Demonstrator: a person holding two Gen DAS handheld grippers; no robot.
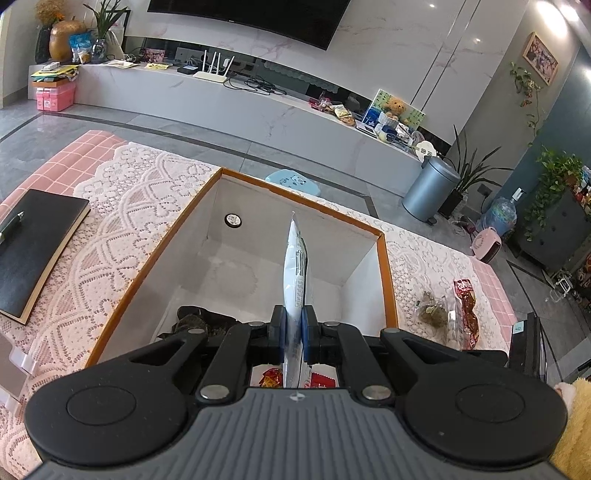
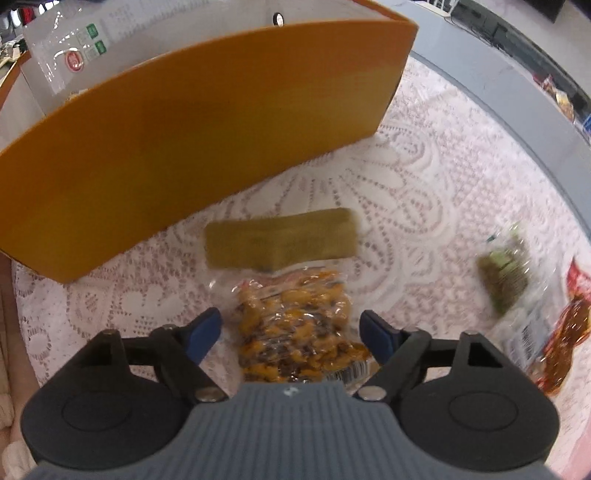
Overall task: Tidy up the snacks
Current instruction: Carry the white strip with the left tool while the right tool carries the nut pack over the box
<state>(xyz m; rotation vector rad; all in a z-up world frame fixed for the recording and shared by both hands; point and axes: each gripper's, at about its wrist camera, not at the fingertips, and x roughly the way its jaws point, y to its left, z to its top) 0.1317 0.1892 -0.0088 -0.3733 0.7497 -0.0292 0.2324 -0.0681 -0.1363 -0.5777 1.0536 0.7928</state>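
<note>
Left gripper (image 1: 293,334) clamped on white packet (image 1: 295,273) over orange box (image 1: 388,266); right gripper (image 2: 291,332) spread astride yellow snack bag (image 2: 295,332), olive bar (image 2: 280,240) beyond, print unreadable.

Grey tiled floor (image 1: 110,125), marble wall (image 1: 388,48), wall-mounted television (image 1: 251,18).

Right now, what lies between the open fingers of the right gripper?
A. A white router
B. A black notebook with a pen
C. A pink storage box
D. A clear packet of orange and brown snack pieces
D: in the right wrist view, the clear packet of orange and brown pieces lies on the lace cloth between the spread blue pads of the right gripper, untouched.
</note>
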